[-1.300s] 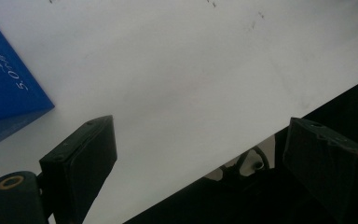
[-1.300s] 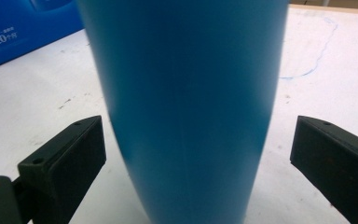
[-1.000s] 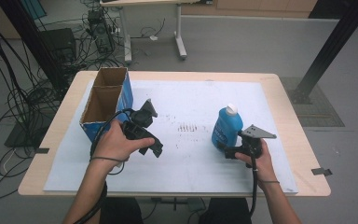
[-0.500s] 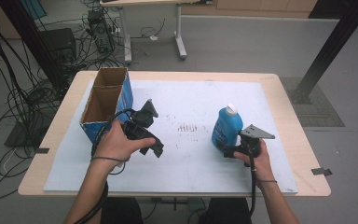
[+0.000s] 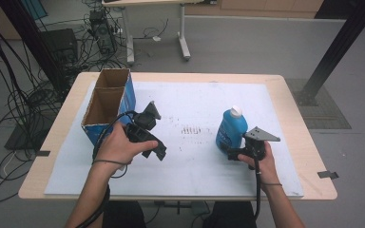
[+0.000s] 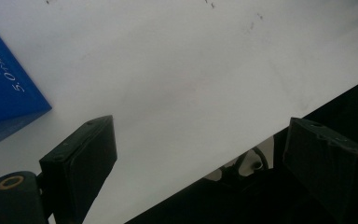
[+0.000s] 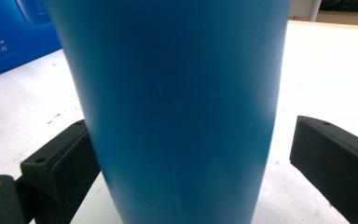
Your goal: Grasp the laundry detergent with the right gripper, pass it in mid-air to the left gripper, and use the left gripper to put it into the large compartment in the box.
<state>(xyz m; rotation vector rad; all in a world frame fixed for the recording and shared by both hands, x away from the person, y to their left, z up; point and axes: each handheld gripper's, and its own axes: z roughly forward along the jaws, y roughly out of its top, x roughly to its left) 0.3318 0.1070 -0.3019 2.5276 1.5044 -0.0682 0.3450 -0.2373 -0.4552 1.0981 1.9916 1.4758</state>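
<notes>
- On the table's [image 5: 180,185] right side, the blue bottle [image 5: 231,129] stands upright between the right claw's [image 5: 231,153] spread jaws; a gap shows at one.
- Left claw [image 5: 158,151] gapes empty beside the cardboard box [image 5: 105,108].

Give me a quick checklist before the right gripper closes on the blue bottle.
1. Blue plastic bottle with white cap upright on the white mat: ok.
2. Bottle between the right gripper jaws: ok.
3. Both pads pressing on the bottle: not ok, a gap shows at the right jaw.
4. Left gripper open, nothing between its jaws: ok.
5. Open blue cardboard box apart from the bottle: ok.
6. Bottle cap tight: cannot tell.
</notes>
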